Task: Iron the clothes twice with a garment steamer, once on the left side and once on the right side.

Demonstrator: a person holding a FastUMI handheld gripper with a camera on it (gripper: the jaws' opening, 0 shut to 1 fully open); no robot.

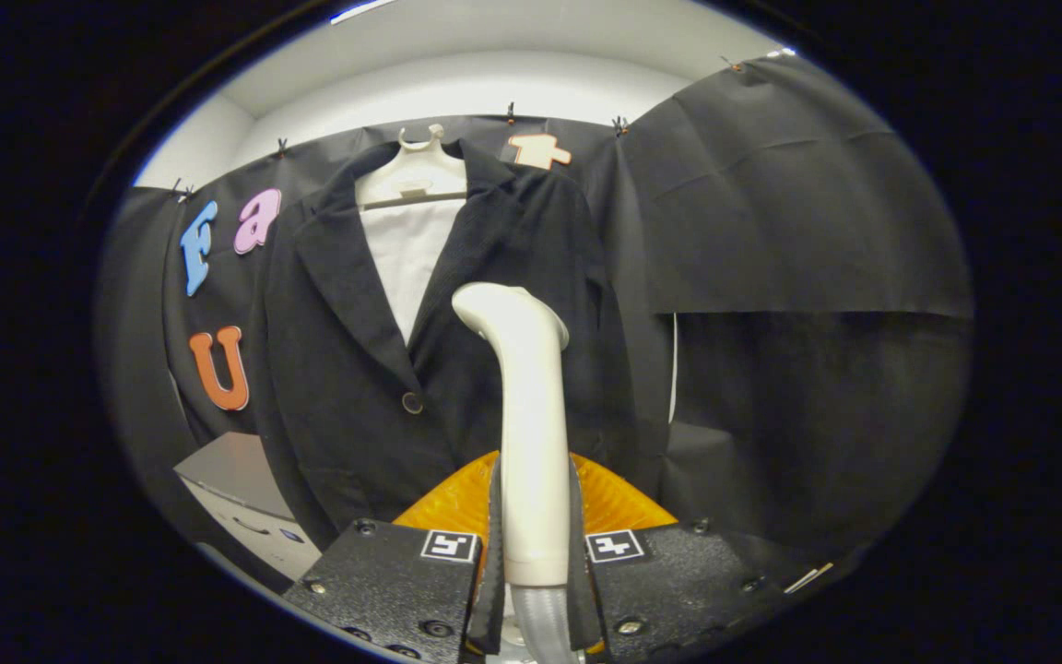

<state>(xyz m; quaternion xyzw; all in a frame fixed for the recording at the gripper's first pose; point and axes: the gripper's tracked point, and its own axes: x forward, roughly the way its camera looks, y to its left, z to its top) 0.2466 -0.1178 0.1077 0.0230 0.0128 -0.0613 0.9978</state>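
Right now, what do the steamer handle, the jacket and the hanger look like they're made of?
Steamer handle, clamped in the claw: smooth cream plastic with a soft sheen. Jacket: dark matte woven cloth, probably suiting. Hanger: pale, moulded-looking, likely plastic.

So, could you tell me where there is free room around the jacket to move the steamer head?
The gripper is shut on the steamer handle, right before the jacket. Free room lies beside the jacket toward the plain black cloth wall. On the other side it is tighter: a grey cabinet sits beneath the jacket's hem.
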